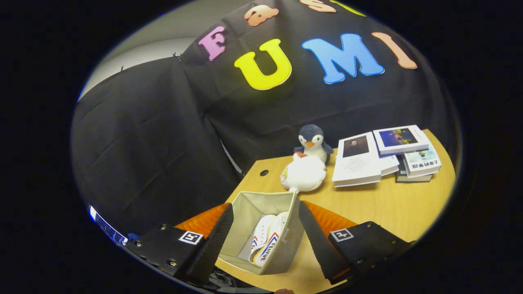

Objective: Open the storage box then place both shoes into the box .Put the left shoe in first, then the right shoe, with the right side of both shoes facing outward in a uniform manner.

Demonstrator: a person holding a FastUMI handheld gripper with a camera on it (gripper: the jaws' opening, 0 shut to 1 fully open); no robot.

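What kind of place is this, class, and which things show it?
Probably a staged recording booth, not a home: black cloth wall, a wooden desk with books, plush penguin and storage box. Open gripper hovers above the box.

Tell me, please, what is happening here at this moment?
A person holds a gripper above a light wooden table. Its fingers are open and hold nothing. Between them sits an open grey fabric storage box with white shoes with red and blue stripes already inside. Beyond the box lie a white plush toy, a plush penguin and some books.
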